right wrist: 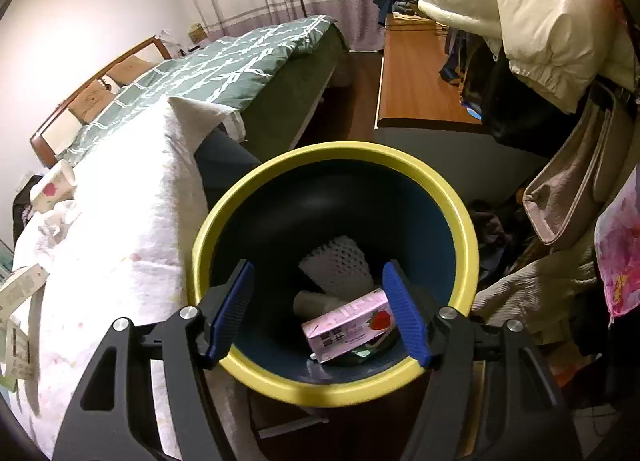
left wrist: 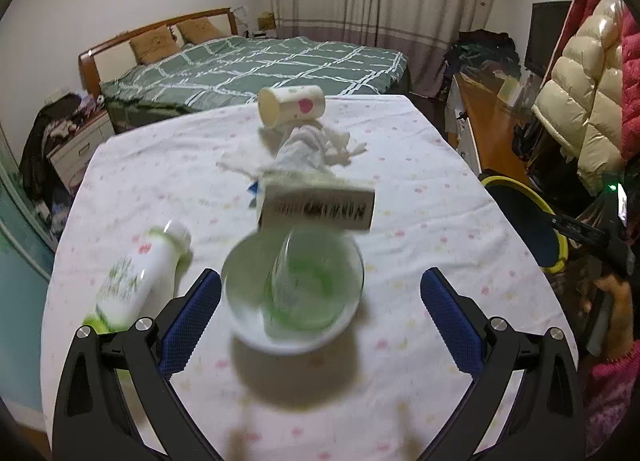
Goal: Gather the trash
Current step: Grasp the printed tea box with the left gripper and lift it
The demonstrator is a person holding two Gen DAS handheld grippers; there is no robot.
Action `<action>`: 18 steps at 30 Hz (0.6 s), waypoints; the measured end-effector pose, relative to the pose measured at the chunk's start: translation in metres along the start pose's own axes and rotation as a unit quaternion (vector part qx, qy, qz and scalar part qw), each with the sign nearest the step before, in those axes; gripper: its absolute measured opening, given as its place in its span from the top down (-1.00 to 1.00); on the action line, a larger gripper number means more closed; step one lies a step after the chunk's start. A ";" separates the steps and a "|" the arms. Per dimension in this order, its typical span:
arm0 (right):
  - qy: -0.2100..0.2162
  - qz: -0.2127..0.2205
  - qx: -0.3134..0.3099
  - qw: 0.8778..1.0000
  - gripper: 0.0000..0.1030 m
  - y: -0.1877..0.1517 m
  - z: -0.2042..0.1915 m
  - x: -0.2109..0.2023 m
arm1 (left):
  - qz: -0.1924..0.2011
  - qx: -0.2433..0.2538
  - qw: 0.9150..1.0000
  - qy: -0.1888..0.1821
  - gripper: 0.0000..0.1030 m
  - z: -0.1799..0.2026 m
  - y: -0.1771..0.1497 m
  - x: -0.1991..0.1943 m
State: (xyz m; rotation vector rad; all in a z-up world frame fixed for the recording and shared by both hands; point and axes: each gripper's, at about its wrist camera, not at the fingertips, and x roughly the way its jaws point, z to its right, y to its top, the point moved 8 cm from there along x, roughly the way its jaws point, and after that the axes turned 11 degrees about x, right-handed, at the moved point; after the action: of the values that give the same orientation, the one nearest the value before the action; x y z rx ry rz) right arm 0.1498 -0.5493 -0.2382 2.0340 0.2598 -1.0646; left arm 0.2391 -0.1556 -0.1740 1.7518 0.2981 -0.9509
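Right wrist view: the right gripper hangs wide and empty over the bin — the pink carton lies inside. The left gripper, wide, nears the bowl — more trash beside the bin.

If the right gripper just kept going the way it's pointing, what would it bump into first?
Probably the pink strawberry carton lying in the yellow-rimmed bin. The right gripper hangs open over the bin's mouth with nothing between its jaws, though depth is hard to judge here.

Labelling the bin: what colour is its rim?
Yellow rim, dark blue inside; the right wrist view shows it best.
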 end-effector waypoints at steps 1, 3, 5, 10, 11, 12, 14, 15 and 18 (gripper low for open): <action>0.003 0.000 -0.001 1.000 -0.24 0.000 -0.001 -0.001 | -0.001 0.003 1.000 0.001 -0.91 0.001 0.004 0.004; 0.003 0.000 -0.005 1.000 -0.24 0.000 -0.003 -0.004 | -0.006 0.006 1.000 0.003 -0.91 -0.001 0.012 0.014; 0.007 0.000 -0.010 1.000 -0.24 -0.001 -0.007 -0.006 | -0.009 0.007 1.000 0.004 -0.91 -0.002 0.020 0.022; 0.014 0.002 -0.016 1.000 -0.24 -0.001 -0.012 -0.009 | -0.022 0.014 1.000 0.009 -0.91 -0.008 0.032 0.042; 0.014 0.001 -0.016 1.000 -0.24 -0.001 -0.013 -0.008 | -0.026 0.017 0.999 0.010 -0.91 -0.009 0.034 0.045; 0.015 0.000 -0.016 1.000 -0.24 -0.002 -0.014 -0.008 | -0.027 0.019 0.999 0.011 -0.91 -0.009 0.035 0.047; 0.014 -0.001 -0.017 1.000 -0.24 -0.002 -0.014 -0.007 | -0.028 0.023 0.999 0.017 -0.90 -0.011 0.037 0.052; 0.014 -0.002 -0.017 1.000 -0.24 -0.002 -0.015 -0.006 | -0.029 0.025 0.999 0.018 -0.90 -0.011 0.038 0.053; 0.014 -0.006 -0.017 1.000 -0.24 -0.003 -0.016 -0.004 | -0.037 0.029 0.999 0.021 -0.84 -0.012 0.039 0.060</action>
State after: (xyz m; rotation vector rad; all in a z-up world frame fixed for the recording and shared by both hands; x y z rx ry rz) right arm 0.1553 -0.5343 -0.2320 2.0198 0.3037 -1.0324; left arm 0.3072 -0.1749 -0.1888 1.8251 0.3672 -0.9851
